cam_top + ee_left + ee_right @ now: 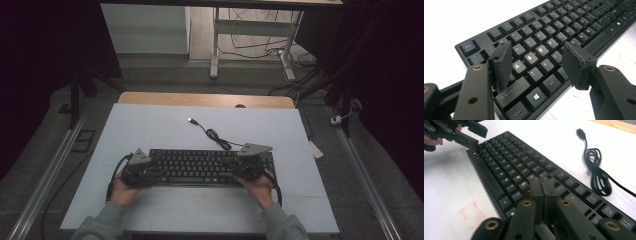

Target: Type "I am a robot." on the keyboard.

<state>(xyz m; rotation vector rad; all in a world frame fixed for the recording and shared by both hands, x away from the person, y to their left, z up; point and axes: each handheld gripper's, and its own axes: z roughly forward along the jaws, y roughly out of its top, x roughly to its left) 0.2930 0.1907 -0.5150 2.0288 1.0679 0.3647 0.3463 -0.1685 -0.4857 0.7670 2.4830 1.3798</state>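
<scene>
Black keyboard [200, 167] under both grippers (right gripper [542, 185] closed).

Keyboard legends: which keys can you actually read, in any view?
On the keyboard, left gripper view:
"Esc", top-left corner key
"Shift"
"Ctrl"
"Alt"
"A", "S", "D", "Z", "X", "C", "W", "E", "R"
Windows logo key
Function and number rows: too small.
Right gripper view and high view: legends blurred.
</scene>
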